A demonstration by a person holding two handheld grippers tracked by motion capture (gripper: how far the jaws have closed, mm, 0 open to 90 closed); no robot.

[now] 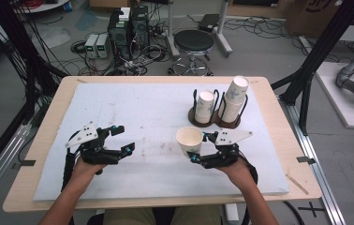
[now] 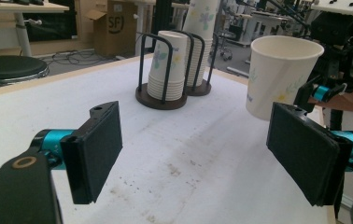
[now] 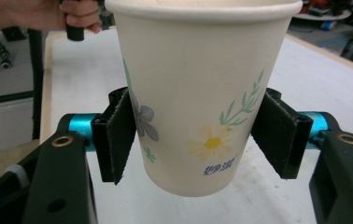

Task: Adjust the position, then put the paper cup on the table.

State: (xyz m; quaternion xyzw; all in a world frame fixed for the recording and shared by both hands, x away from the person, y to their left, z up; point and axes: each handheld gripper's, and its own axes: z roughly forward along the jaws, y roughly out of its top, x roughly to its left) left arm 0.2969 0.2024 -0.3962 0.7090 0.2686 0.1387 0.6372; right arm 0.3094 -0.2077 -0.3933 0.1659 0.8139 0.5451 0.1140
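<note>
Cables, computer boxes and a round stool crowd the floor behind a wooden desk topped with a white foam sheet that carries some dark smudges. Toward the far right of the sheet stands a dark two-ring wire holder, each ring keeping a stack of flowered paper cups upright so that one can be lifted off the top; the right-hand stack is the taller and leans a little.

Nearer the person, the right tool carries a single paper cup upright and mouth up, clear of the holder and seemingly lifted just off the sheet. In the right gripper view its two black pads sit on opposite sides of the cup's lower half, against the wall or very nearly so; the grip looks light, which suits a thin cup that would buckle under a hard squeeze. Holding it low on the body leaves the rim free.

On the other side, the left tool hovers over bare foam, its jaws spread wide with nothing between them. Seen from the left gripper view, those pads point toward the held cup, so this hand seems placed ready to help or take over
</note>
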